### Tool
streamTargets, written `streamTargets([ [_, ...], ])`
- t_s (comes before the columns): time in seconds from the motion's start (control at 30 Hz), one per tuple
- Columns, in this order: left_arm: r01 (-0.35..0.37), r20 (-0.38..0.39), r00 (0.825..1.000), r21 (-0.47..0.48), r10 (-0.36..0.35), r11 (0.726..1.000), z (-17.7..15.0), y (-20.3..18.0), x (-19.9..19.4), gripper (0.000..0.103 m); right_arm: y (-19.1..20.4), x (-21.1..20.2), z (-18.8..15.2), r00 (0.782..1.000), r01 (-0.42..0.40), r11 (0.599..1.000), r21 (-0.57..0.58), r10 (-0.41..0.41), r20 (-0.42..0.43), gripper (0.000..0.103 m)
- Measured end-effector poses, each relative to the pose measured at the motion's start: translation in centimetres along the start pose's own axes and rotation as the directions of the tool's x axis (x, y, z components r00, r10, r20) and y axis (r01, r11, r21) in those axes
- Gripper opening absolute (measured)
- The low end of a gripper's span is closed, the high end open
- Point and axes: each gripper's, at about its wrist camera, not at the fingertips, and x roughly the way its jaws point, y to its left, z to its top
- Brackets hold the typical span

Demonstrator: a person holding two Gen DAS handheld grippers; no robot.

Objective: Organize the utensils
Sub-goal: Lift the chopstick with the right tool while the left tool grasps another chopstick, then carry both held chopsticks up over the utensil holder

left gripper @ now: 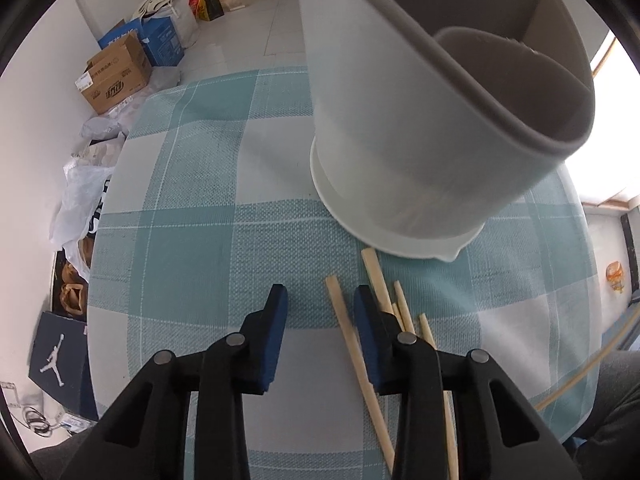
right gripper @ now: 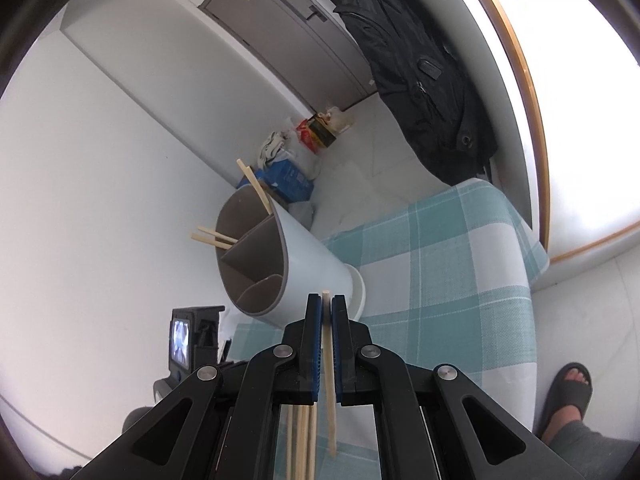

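Loose wooden chopsticks (left gripper: 352, 340) lie on the teal-checked tablecloth (left gripper: 192, 248), at 6 o'clock from the utensil holder (left gripper: 400, 152), a pale divided cylinder on a white base. The left gripper (left gripper: 320, 300) hangs over them with its jaws part open; one chopstick lies between the jaws, unpinched. The right gripper (right gripper: 327, 312) is clamped tight on a single chopstick (right gripper: 329, 380), with the holder at its 11 o'clock, three chopsticks already in it (right gripper: 216, 237).

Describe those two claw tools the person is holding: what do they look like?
Both look alike. The left claw and right claw each have two flat fingers faced with blue pads, carried on black plastic linkage arms with round silver pivot pins and triangular cut-outs. No cables or markings show.
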Motion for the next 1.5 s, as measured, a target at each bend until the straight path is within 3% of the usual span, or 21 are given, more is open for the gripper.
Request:
streamTargets([
  [0.07,-0.004,0.007,1.000,-0.010,0.004,1.000,-0.1,0.0,-0.1,0.025,0.0,0.0,0.0,1.000,0.002,1.000,-0.001,-0.002,-0.002,0.004],
  [0.13,-0.005,0.014,1.000,-0.010,0.005,1.000,-0.1,0.0,-0.1,0.012,-0.1,0.0,0.1,1.000,0.003,1.000,0.000,-0.003,-0.004,0.004],
  [0.2,-0.001,0.012,1.000,-0.007,0.001,1.000,-0.3,-0.4,-0.3,0.007,-0.1,0.1,0.1,1.000,0.007,1.000,0.000,-0.007,-0.004,0.004],
  [0.47,0.014,0.014,1.000,-0.008,-0.014,1.000,-0.4,-0.6,-0.4,0.002,0.2,0.3,0.0,1.000,0.022,1.000,-0.020,-0.022,0.002,0.004],
  [0.67,0.081,0.113,0.991,-0.059,-0.074,0.995,-0.4,0.3,-2.7,0.002,0.1,0.3,-0.1,0.999,0.034,0.999,-0.019,-0.034,0.012,0.004],
  [0.8,0.126,0.224,0.969,-0.090,-0.103,0.988,-0.7,0.7,-5.5,0.002,0.5,0.3,-0.2,0.999,0.038,0.998,-0.040,-0.037,0.024,0.004],
  [1.07,0.210,0.412,0.902,-0.153,-0.130,0.966,-2.0,2.4,-10.3,0.002,2.3,0.0,-0.8,0.998,0.041,0.992,-0.117,-0.035,0.056,0.004],
  [1.5,0.258,0.489,0.856,-0.122,-0.168,0.958,-3.0,3.7,-12.3,0.002,5.7,-1.0,-2.4,0.994,0.052,0.973,-0.225,-0.029,0.105,0.004],
])
